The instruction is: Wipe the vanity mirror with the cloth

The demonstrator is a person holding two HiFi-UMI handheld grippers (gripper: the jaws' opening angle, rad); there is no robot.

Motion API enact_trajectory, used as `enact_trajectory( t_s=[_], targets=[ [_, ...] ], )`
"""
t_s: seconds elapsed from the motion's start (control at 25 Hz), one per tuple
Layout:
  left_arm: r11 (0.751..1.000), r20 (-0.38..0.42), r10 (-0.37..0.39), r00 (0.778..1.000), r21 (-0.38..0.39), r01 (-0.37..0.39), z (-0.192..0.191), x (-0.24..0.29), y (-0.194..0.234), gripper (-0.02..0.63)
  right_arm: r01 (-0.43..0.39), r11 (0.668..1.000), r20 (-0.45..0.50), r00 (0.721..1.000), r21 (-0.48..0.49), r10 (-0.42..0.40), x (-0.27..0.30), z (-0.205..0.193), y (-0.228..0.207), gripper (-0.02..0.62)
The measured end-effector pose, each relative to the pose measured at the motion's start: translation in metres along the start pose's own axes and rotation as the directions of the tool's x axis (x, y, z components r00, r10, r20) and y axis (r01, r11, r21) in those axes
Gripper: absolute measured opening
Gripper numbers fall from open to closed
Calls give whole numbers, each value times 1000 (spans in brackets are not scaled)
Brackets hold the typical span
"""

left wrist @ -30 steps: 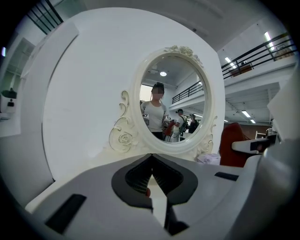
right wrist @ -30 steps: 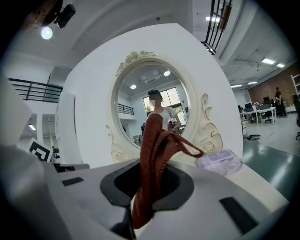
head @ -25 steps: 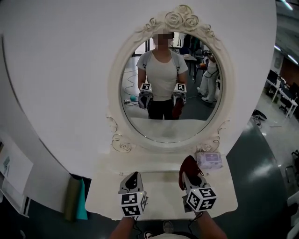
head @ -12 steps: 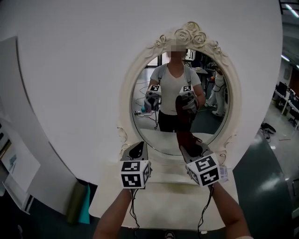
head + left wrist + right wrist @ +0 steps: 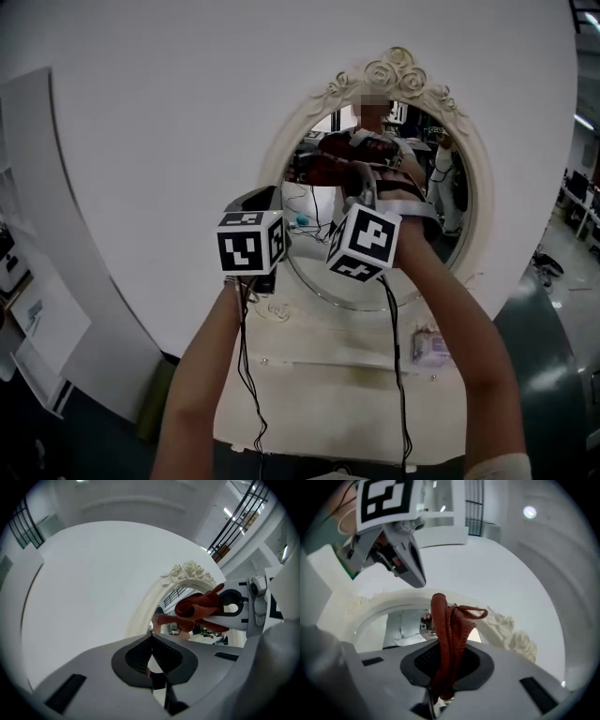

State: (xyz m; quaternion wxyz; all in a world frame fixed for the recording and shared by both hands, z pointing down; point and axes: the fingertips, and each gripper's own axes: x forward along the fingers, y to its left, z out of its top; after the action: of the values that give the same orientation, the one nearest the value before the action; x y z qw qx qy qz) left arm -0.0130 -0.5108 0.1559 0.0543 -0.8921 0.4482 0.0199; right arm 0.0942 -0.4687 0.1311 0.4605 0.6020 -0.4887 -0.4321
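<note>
The right gripper (image 5: 446, 674) has its jaws squeezed tight on the red-brown cloth (image 5: 449, 630). The cloth sticks up out of the jaws in a bunched fold. It is held high, right in front of the glass of the mirror (image 5: 311, 204), near the top. I cannot tell if the cloth touches the glass. The left gripper (image 5: 152, 665) has its jaws closed together, and there is nothing between them. It is held up beside the right gripper, close to the left side of the mirror's white frame (image 5: 281, 155). There are two grippers, and each has one cube with black and white squares on it. There is one cloth and one round mirror. Below the mirror stands one white table (image 5: 328, 398), with one small packet (image 5: 433, 348) lying on it.
</note>
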Motion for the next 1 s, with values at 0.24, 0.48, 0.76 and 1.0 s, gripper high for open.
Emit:
enact_trajectory(
  t_s=[0.24,0.48,0.76,1.0],
  targets=[
    [998,33,20,999,-53,-18,14,2,22,11,74,983,-73,993,-169,-88,31,17,-30,64],
    [999,4,18,1000,-35,-17,-6,0,29,11,68,977,-97,991,-202,-89,46,21,-9,64],
    [998,-54,10,998,-59,-13,-50,-1,32,11,5,973,-87,996,-229,-25,51,35,48,64],
    [993,-145,-6,989,-117,-12,-129,-10,32,11,-109,959,-92,992,-262,88,52,31,133,64]
  ],
)
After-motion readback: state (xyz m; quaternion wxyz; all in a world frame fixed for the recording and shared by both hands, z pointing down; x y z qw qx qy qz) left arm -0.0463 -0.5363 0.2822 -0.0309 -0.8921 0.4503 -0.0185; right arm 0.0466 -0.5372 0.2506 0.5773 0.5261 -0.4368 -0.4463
